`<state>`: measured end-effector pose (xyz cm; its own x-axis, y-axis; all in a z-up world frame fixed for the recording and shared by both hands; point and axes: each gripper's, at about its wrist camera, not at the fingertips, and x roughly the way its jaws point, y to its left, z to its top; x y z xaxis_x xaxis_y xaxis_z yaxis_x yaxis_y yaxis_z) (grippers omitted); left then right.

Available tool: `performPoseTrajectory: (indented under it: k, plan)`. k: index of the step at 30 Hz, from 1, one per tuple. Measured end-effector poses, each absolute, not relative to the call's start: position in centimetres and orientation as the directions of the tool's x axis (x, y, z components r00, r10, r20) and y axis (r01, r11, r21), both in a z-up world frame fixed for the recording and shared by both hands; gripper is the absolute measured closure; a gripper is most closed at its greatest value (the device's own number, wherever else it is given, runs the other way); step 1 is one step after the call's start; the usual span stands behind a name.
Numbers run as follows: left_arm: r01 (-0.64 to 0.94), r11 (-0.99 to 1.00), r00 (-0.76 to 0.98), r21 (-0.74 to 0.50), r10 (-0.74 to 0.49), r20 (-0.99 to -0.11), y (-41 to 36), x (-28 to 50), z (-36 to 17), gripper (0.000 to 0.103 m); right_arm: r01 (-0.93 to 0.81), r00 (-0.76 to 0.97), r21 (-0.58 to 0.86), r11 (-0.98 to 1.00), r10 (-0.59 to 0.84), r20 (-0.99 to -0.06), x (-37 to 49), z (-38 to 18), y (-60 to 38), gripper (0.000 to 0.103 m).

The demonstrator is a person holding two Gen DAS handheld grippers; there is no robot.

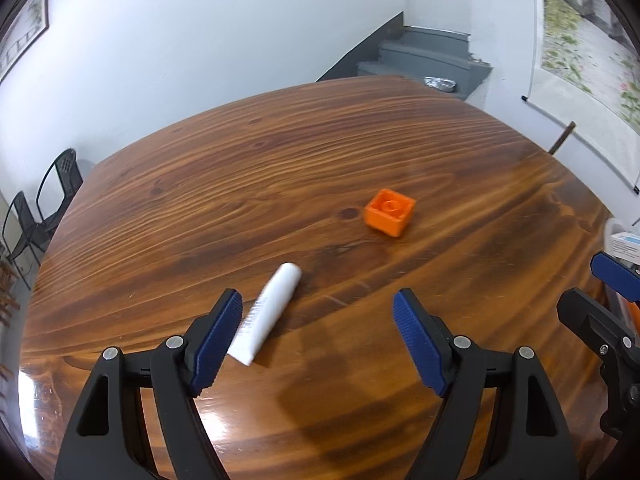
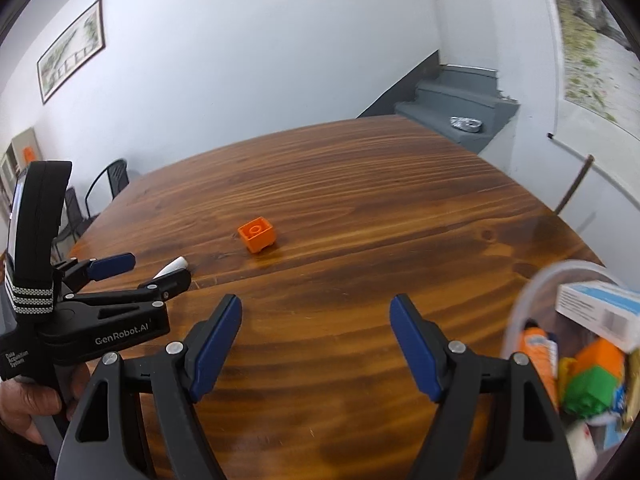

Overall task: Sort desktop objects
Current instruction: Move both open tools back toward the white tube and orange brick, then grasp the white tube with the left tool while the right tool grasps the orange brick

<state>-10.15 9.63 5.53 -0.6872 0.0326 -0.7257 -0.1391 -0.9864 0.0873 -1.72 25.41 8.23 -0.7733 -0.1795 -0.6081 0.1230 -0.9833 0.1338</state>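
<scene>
Table [image 1: 280, 168] bore a clear tub [image 2: 532, 292] at my right, holding cartons and coloured blocks. White tube [image 1: 272, 312] lay cap-end away, beside my left gripper [image 1: 318, 340]; orange block [image 1: 389, 216] farther. Both grippers' jaws, right gripper [image 2: 316, 344] included, gaped wide, empty.

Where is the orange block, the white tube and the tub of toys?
orange block [image 1: 389, 212]: left wrist view, its top.
white tube [image 1: 269, 312]: left wrist view, its middle.
tub [image 2: 520, 312]: right wrist view, its rim.
</scene>
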Motion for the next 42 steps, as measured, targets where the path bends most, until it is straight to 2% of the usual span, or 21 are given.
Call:
performPoseTrajectory:
  k: [23, 31, 33, 35, 42]
  plan:
    - [-0.133, -0.991, -0.625, 0.012, 0.074, -0.777, 5.5, -13.1, 2.5, 0.023, 0.254, -0.683, 0.095, -0.963, -0.248, -0.687, -10.0, 6.3, 20.0, 0.023]
    - [-0.127, -0.992, -0.621, -0.014, 0.091, -0.778, 5.2, -13.3, 2.0, 0.050, 0.261, -0.648, 0.132, -0.956, -0.275, -0.710, -13.4, 5.4, 18.9, 0.024]
    - [-0.129, -0.991, -0.626, -0.019, 0.097, -0.774, 5.1, -13.3, 2.1, 0.071, 0.261, -0.644, 0.130, -0.956, -0.273, -0.715, -14.0, 5.3, 18.7, 0.026]
    - [-0.130, -0.991, -0.627, -0.030, 0.106, -0.772, 4.9, -13.4, 2.1, 0.078, 0.263, -0.641, 0.122, -0.957, -0.268, -0.719, -14.6, 5.1, 18.3, 0.027]
    - [-0.146, -0.988, -0.634, -0.055, 0.137, -0.762, 5.1, -13.3, 2.3, 0.081, 0.273, -0.618, 0.113, -0.955, -0.264, -0.740, -16.5, 4.4, 17.3, 0.031]
